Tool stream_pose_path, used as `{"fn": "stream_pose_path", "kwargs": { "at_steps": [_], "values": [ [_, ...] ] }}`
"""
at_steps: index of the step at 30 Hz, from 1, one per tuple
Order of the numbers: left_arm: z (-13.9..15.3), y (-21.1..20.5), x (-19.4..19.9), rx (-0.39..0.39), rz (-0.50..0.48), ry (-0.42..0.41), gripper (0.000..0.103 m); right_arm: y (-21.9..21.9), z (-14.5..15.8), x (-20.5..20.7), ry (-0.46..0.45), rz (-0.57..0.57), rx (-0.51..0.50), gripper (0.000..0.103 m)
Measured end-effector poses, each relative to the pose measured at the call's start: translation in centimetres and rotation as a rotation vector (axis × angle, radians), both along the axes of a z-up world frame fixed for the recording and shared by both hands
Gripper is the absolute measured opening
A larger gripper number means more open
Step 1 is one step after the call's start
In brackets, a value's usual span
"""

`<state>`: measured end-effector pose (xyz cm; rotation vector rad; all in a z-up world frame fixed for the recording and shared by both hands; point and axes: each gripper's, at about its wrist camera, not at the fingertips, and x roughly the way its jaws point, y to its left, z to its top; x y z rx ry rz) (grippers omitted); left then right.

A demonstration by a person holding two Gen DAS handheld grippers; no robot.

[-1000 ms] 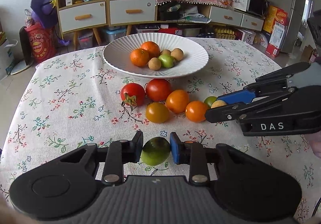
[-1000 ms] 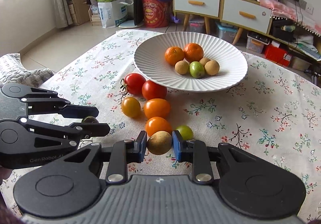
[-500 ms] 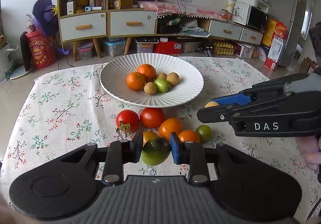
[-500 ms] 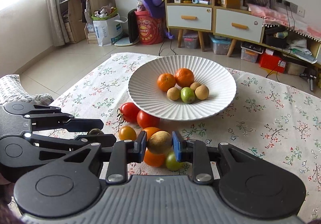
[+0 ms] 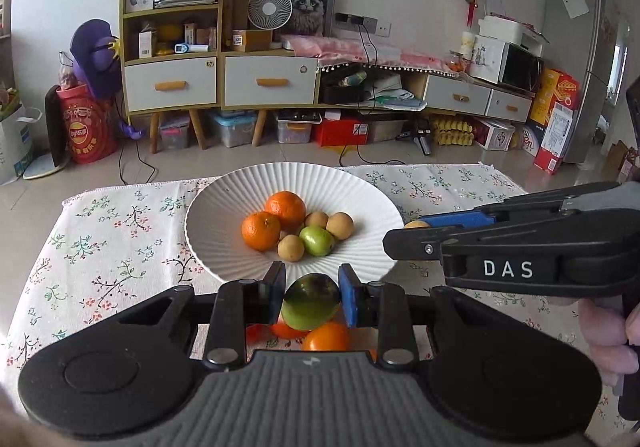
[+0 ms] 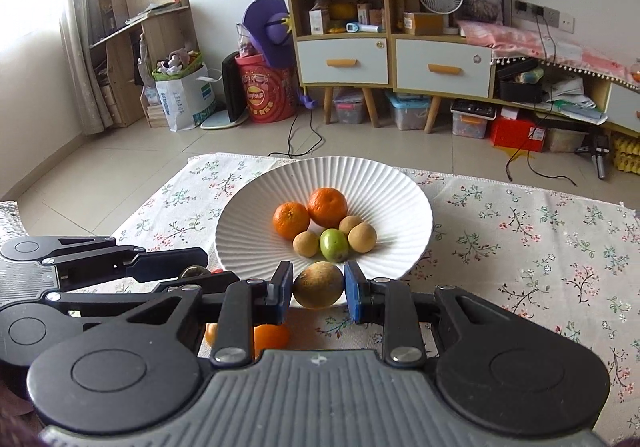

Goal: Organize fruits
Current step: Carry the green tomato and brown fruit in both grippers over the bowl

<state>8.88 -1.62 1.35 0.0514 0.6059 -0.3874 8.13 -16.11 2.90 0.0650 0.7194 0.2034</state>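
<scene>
My left gripper (image 5: pixel 312 299) is shut on a green fruit (image 5: pixel 310 303), held in the air just short of the near rim of the white ribbed plate (image 5: pixel 224 219). My right gripper (image 6: pixel 318 287) is shut on a round tan fruit (image 6: pixel 318 284), also held just before the plate (image 6: pixel 248 231). The plate holds two oranges (image 5: pixel 272 219), several small tan fruits and a green one (image 5: pixel 316 241). The right gripper shows from the side in the left wrist view (image 5: pixel 404 237); the left one shows in the right wrist view (image 6: pixel 196 267). Orange tomatoes (image 5: pixel 326 337) lie on the cloth below the grippers, mostly hidden.
The table has a floral cloth (image 5: pixel 120 231) and its far edge lies just behind the plate. Beyond are a tiled floor, a drawer cabinet (image 5: pixel 220 83), boxes and a red bucket (image 5: pixel 86 127). A hand (image 5: pixel 608 339) holds the right gripper.
Both grippers have risen and moved forward toward the plate, each still holding its fruit. The tomatoes on the cloth have slipped below the grippers and are mostly out of sight.
</scene>
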Motion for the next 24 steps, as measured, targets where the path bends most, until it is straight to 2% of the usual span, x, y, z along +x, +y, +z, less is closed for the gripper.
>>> {"fn": "stream_pose_path", "kwargs": {
  "at_steps": [15,24],
  "values": [
    [-1.4,-1.6,4.1,-0.009,0.089,0.073,0.025,-1.2,-1.9,3.4,0.044,-0.110,0.035,0.025],
    [-2.1,-2.7,4.7,0.039,0.083,0.059,0.026,-1.8,-3.2,4.2,0.074,-0.129,0.047,0.025]
  ]
}}
